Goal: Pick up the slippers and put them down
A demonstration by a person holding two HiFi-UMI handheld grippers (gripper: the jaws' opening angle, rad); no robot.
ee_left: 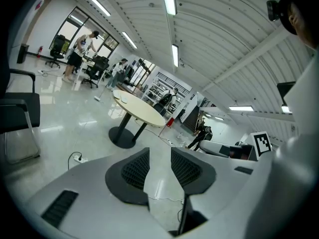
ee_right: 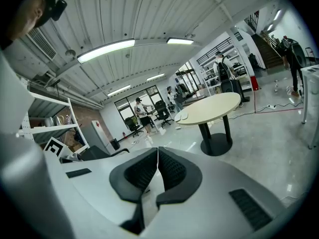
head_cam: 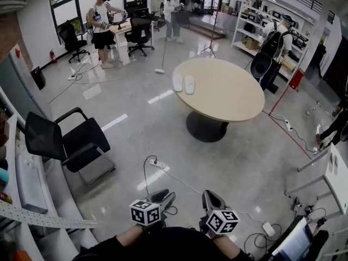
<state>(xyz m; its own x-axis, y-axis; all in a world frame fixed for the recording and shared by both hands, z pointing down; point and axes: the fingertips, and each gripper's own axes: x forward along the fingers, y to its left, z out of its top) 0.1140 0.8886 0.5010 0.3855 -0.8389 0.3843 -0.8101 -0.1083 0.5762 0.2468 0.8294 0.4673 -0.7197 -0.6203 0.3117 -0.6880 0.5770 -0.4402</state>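
Two white slippers (head_cam: 183, 84) lie side by side at the left edge of a round beige table (head_cam: 228, 94) far across the floor. They also show as small white shapes in the right gripper view (ee_right: 181, 116) and as a pale speck on the table (ee_left: 123, 99) in the left gripper view. My left gripper (head_cam: 165, 199) is held low near my body, its jaws apart with only floor between them (ee_left: 160, 164). My right gripper (head_cam: 211, 200) is beside it, its pads pressed together on nothing (ee_right: 157, 168). Both are far from the slippers.
A black chair (head_cam: 68, 140) stands at the left beside a shelf unit (head_cam: 22, 178). A power strip and cable (head_cam: 156, 164) lie on the floor between me and the table. People stand at desks (head_cam: 120, 29) at the back and by the shelves (head_cam: 272, 23) at the right.
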